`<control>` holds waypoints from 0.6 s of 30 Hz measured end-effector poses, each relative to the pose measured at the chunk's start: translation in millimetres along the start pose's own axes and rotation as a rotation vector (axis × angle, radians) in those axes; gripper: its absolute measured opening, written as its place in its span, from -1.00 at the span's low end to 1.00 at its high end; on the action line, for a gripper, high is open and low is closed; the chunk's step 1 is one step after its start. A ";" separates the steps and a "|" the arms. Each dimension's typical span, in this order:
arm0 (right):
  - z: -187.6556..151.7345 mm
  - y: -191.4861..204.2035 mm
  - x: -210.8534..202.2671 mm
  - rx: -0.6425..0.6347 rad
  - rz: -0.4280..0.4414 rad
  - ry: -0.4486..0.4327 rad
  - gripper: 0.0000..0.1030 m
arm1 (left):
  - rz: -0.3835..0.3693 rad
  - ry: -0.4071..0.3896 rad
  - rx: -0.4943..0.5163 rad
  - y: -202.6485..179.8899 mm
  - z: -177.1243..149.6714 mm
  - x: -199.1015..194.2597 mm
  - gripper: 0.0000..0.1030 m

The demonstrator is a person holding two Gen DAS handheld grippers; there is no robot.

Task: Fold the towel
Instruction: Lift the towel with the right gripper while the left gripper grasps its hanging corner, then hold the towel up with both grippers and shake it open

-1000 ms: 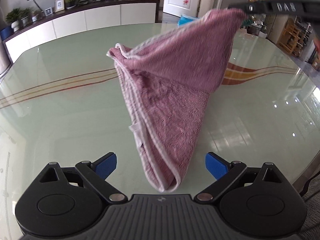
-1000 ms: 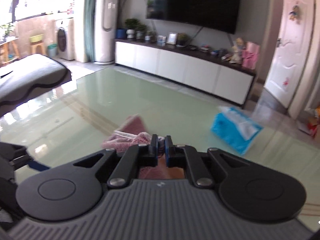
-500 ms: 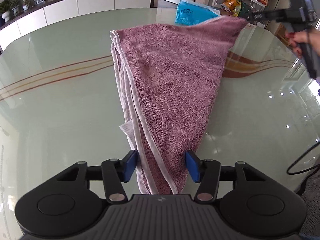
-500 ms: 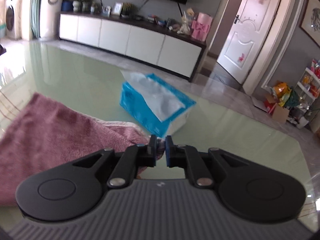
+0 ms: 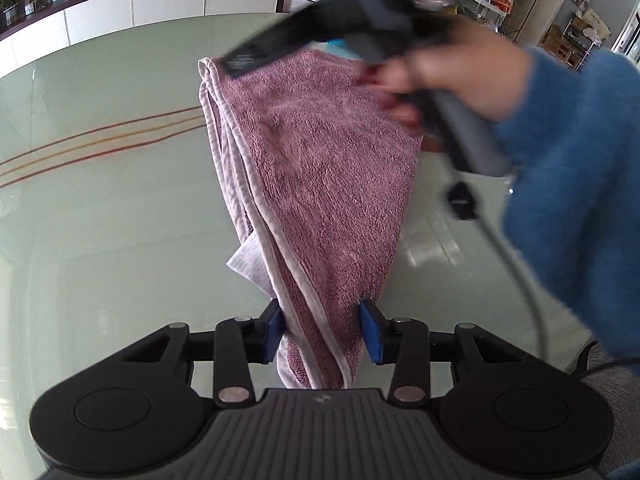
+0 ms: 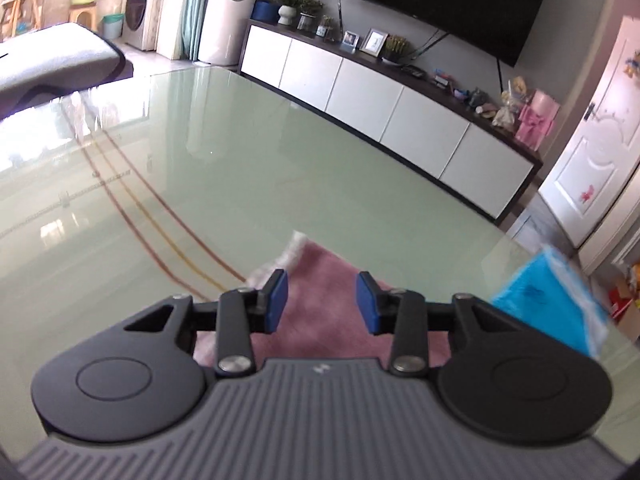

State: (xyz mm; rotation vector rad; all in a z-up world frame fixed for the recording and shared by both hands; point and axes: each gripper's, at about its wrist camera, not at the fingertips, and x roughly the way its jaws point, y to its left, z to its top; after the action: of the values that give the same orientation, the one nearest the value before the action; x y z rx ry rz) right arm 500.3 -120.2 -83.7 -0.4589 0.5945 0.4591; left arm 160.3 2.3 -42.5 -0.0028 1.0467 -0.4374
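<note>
A pink towel (image 5: 320, 160) with a pale border lies lengthwise on the glass table (image 5: 100, 220), its near end bunched. My left gripper (image 5: 323, 332) has that bunched end between its blue pads; both pads touch the cloth and the jaws are still closing. In the left wrist view, my right gripper (image 5: 244, 58) is a dark blur over the towel's far edge, held by a hand (image 5: 460, 76) in a blue sleeve. From its own camera, the right gripper (image 6: 322, 300) hovers above the towel (image 6: 320, 320), jaws opening, with nothing pinched.
A blue tissue pack (image 6: 556, 296) lies on the table (image 6: 240, 160) to the right of the towel. A cable (image 5: 520, 280) trails from the right gripper over the table's right side. White cabinets and a door stand beyond the far edge.
The left jaws closed from wide apart onto the towel's near end. The right gripper let go of the far corner, opened, and swung left and down over the towel.
</note>
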 end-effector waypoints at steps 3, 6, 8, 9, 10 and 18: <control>11.2 4.0 25.5 0.022 -0.043 0.045 -0.35 | -0.010 -0.004 0.009 0.9 0.1 0.9 -0.13; 12.8 -3.0 43.9 0.059 -0.017 0.099 -0.63 | -0.028 -0.010 0.012 3.7 0.3 1.9 -0.12; 10.6 -6.7 44.1 0.078 0.003 0.094 -0.79 | -0.046 -0.014 0.001 7.5 0.8 2.4 -0.12; 10.1 -7.3 43.3 0.080 0.008 0.094 -0.87 | -0.053 -0.016 -0.004 9.1 0.9 2.7 -0.11; 9.5 -7.8 42.4 0.082 0.013 0.094 -0.93 | -0.058 -0.017 -0.010 10.3 1.0 2.9 -0.11; 13.3 -24.2 2.9 0.090 0.022 0.015 -0.98 | -0.060 -0.018 -0.025 12.8 0.5 4.0 -0.06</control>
State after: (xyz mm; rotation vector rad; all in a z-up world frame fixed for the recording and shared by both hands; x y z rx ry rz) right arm 520.8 -131.7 -69.1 -0.3702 0.6324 0.4488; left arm 166.8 12.4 -48.2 -0.0607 1.0363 -0.4778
